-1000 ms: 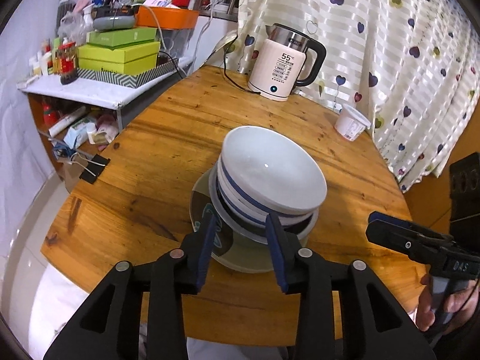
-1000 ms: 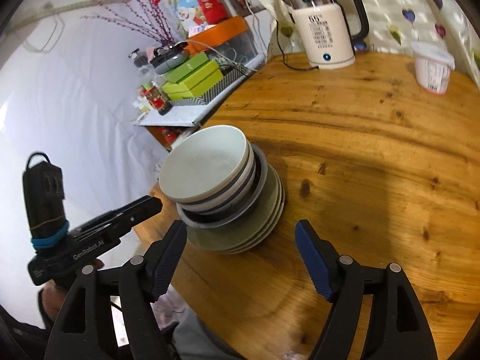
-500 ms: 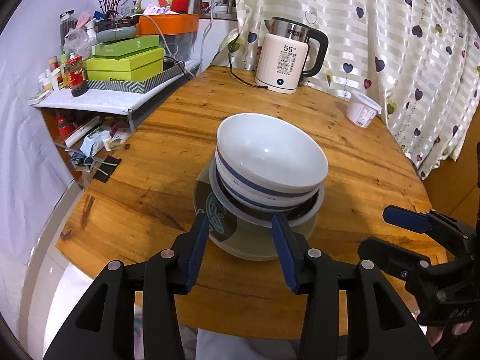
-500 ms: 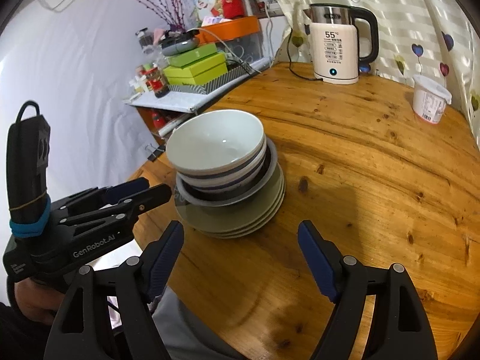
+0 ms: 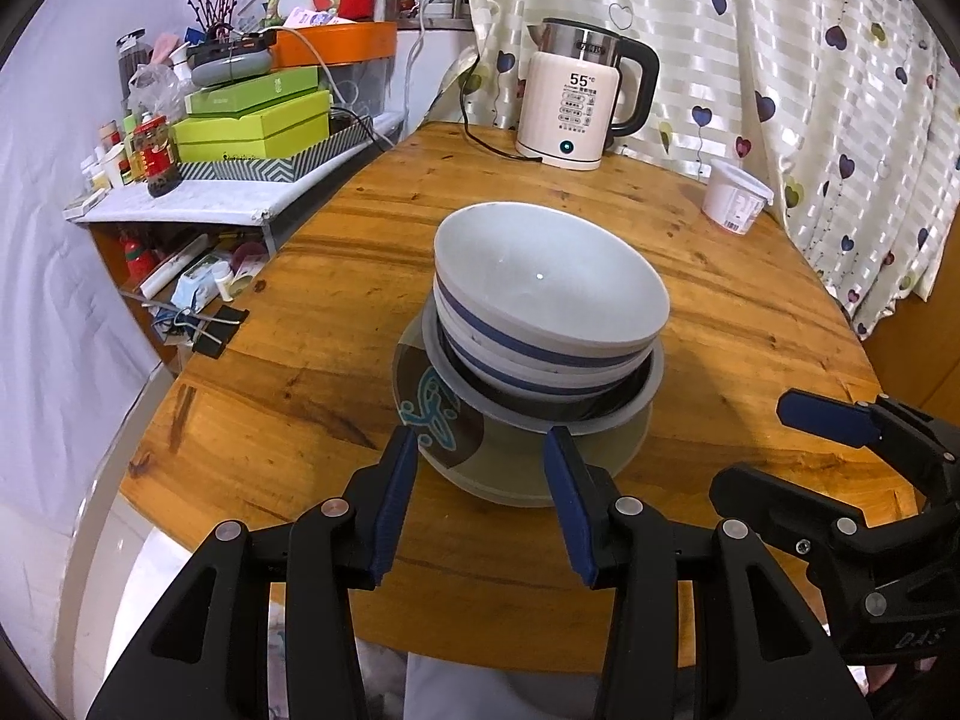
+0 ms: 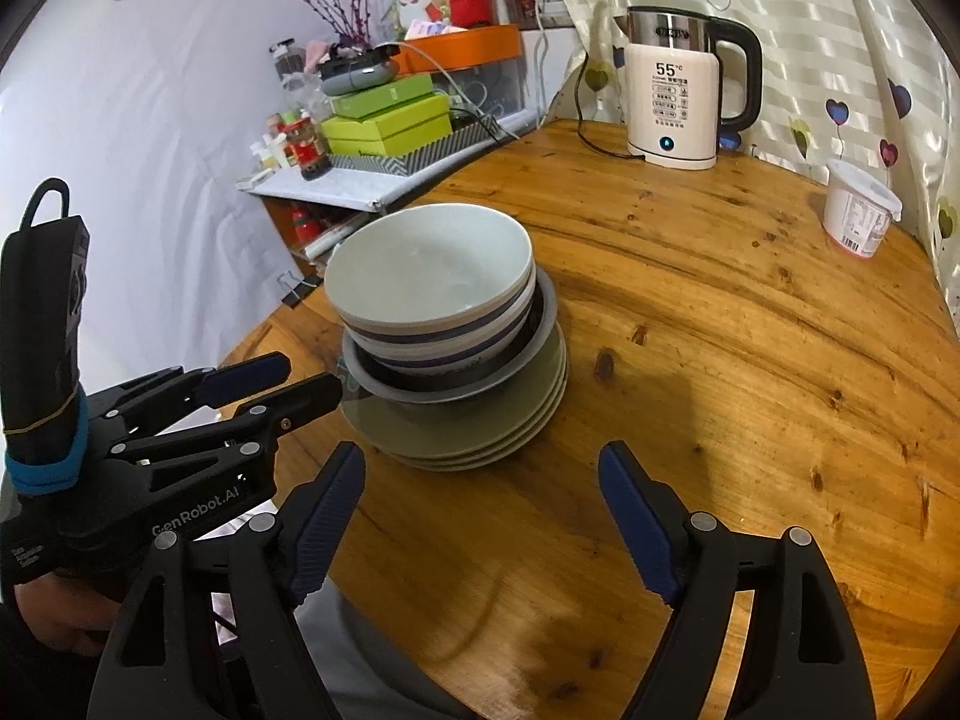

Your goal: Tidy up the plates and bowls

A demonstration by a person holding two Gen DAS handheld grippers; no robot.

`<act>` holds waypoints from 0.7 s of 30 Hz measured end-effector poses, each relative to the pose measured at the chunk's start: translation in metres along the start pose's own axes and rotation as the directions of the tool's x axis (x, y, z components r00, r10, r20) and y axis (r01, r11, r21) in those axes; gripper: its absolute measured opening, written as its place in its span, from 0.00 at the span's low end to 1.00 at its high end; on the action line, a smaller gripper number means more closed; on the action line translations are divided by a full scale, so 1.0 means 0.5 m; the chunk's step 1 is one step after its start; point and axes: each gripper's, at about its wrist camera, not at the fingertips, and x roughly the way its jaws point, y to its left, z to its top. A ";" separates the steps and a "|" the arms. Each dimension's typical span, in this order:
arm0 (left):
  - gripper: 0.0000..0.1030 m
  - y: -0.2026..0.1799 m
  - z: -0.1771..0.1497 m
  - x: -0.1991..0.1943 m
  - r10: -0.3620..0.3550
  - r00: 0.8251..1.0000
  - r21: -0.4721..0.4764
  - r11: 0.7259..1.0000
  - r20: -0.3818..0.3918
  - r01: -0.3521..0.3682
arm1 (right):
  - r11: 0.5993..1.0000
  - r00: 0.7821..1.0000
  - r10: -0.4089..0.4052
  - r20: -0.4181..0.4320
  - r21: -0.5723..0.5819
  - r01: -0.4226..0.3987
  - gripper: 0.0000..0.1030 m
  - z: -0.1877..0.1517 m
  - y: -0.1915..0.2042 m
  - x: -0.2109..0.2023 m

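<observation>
Round wooden table (image 5: pixel 336 300) | stacked bowls (image 5: pixel 546 294) on plates (image 6: pixel 480 438) at near edge | left gripper (image 5: pixel 480 474) part-open, just widened, empty | right gripper (image 6: pixel 480 516) wide, empty | glazed, heavy, fragile, slippery: grip rims.

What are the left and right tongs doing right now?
Left tongs: open, holding nothing, at the plates' near rim.
Right tongs: open wide, holding nothing.

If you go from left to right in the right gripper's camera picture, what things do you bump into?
Left gripper → green boxes → stack of bowls and plates → kettle → white tub.
</observation>
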 end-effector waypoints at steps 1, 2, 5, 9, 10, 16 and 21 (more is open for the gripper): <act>0.44 0.000 -0.001 0.001 0.000 1.000 0.000 1.000 -0.001 0.000 | 1.000 1.000 0.001 0.000 0.001 -0.001 0.80 0.000 0.000 0.000; 0.44 0.000 -0.001 0.003 -0.001 1.000 0.000 1.000 -0.002 0.001 | 1.000 1.000 -0.002 0.000 -0.002 0.002 0.80 0.000 0.000 0.002; 0.44 0.002 -0.003 0.008 -0.008 1.000 -0.004 1.000 -0.006 0.008 | 1.000 1.000 -0.008 -0.003 -0.007 0.007 0.80 0.000 0.000 0.008; 0.44 0.005 -0.005 0.014 -0.010 1.000 -0.015 1.000 -0.012 0.010 | 1.000 1.000 -0.008 -0.011 -0.010 0.008 0.80 0.000 -0.002 0.017; 0.44 0.007 -0.006 0.017 -0.011 1.000 -0.018 1.000 -0.014 0.011 | 1.000 1.000 -0.008 -0.014 -0.010 0.008 0.80 0.000 -0.002 0.019; 0.44 0.010 -0.011 0.030 0.001 0.999 -0.025 1.000 -0.039 -0.002 | 1.000 1.000 -0.006 -0.030 -0.012 0.006 0.80 0.001 0.001 0.032; 0.44 0.013 -0.012 0.038 -0.002 0.999 -0.033 0.999 -0.051 0.000 | 1.000 0.999 -0.005 -0.039 -0.018 0.004 0.80 0.001 0.004 0.041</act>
